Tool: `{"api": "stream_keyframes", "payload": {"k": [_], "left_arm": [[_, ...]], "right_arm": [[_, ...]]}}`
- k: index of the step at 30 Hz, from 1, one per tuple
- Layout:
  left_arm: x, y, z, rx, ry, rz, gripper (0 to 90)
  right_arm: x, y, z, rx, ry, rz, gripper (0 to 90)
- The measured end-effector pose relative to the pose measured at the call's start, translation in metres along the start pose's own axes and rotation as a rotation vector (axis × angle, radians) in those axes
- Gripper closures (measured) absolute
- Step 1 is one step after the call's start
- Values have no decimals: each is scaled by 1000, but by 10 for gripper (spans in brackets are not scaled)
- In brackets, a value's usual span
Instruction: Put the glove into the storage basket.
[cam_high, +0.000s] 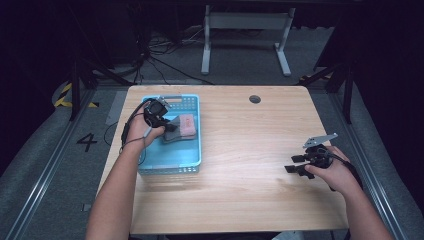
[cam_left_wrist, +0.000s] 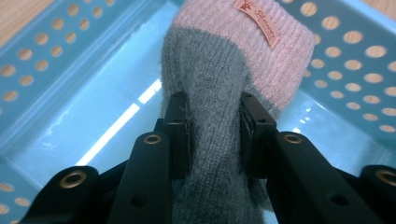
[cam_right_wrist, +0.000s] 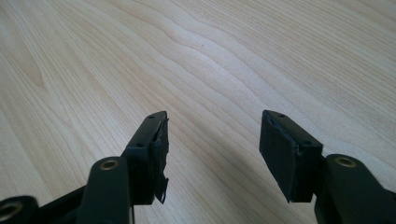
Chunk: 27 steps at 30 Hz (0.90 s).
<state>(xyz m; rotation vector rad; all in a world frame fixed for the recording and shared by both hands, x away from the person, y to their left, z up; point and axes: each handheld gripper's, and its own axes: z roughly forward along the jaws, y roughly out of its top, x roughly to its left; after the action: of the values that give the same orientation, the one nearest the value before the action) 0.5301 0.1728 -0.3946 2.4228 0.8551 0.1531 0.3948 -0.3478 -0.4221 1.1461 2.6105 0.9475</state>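
A grey knitted sock with a pink cuff (cam_left_wrist: 219, 93) is clamped between the pads of the left gripper (cam_left_wrist: 212, 126) inside the perforated blue plastic basket (cam_high: 192, 150) at the tabletop's left edge; release appears outstanding. The right gripper (cam_right_wrist: 212, 144) is held apart, empty, near the right edge.

A light wooden table (cam_high: 240, 165) with a round cable hole (cam_high: 255, 99) near its far edge stands on grey carpet (cam_high: 45, 150). Beyond it are the white legs of another desk (cam_high: 245, 37), and black cables (cam_high: 160, 60) trail across the floor. Yellow-black tape (cam_high: 64, 96) and a painted number four (cam_high: 87, 141) mark the left side. The surroundings are dark, perhaps curtained.
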Motion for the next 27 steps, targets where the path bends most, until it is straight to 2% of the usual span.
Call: {"api": "stream_keyframes", "payload": {"k": [6,9,12,19,24,27], "left_arm": [[1,2,12,44,6,-7,688],[2,2,20,55,-10,-18,686],[3,4,25,77,4,-6,682],[5,5,32,87,19,0,669],[8,5,36,93,22,-34,622],[9,4,37,87,29,-42,580]], "right_arm": [[-1,-2,-1,0,-5,3,432],[0,-2,-2,-2,-7,3,430],[0,-2,-2,-4,-8,2,420],[1,-2,0,1,-2,-3,418],[1,-2,-1,-4,-2,-6,418],[2,-2,-1,-9,-3,-6,417]]}}
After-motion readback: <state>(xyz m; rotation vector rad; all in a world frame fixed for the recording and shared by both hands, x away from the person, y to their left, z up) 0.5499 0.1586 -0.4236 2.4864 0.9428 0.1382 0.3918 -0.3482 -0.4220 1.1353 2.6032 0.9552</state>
